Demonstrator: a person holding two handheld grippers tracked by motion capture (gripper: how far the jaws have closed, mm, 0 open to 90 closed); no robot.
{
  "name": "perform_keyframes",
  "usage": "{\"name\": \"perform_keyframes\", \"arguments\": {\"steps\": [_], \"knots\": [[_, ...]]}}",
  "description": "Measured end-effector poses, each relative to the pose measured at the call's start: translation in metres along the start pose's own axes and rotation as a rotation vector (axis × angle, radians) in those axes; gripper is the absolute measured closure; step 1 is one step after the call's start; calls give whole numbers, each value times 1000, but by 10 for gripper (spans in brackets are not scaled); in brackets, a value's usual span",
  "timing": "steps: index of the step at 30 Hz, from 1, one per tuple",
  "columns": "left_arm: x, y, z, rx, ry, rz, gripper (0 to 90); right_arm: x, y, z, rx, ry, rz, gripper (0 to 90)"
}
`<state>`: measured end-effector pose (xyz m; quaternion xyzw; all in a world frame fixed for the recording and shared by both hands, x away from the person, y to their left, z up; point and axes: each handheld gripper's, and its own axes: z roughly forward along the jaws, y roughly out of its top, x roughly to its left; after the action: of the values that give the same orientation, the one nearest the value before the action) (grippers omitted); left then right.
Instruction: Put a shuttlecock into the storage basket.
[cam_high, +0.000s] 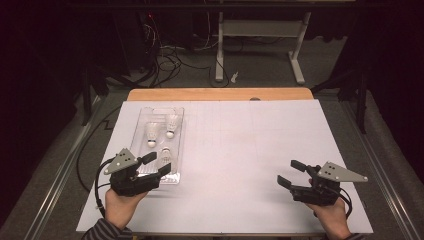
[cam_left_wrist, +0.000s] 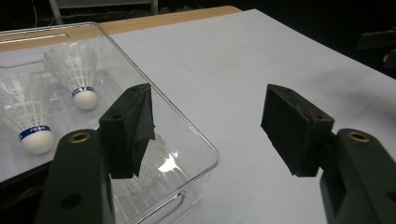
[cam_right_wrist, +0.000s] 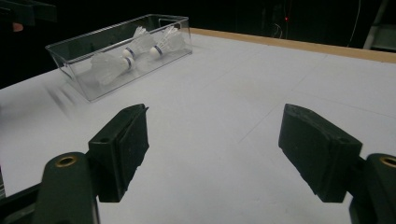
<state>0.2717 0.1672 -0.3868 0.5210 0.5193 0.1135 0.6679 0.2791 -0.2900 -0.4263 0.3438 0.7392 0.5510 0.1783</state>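
Note:
A clear plastic tray lies on the left of the white table and holds three white shuttlecocks. Two of them are toward its far end, the third near its front. My left gripper hovers open over the tray's near right corner, nothing between its fingers. In the left gripper view its left jaw hangs above the tray rim and the nearest shuttlecock; the right jaw is over bare table. My right gripper is open and empty at the front right, far from the tray wall.
A white sheet covers the table, with a wooden edge at the far side. Beyond it stand a metal stand's legs and loose cables on the dark floor.

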Motion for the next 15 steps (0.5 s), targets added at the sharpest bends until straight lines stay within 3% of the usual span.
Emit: {"name": "perform_keyframes", "arguments": {"steps": [15], "knots": [[-6, -14, -4, 11, -36, 2, 351, 0, 0, 1, 3, 1, -7, 248]]}}
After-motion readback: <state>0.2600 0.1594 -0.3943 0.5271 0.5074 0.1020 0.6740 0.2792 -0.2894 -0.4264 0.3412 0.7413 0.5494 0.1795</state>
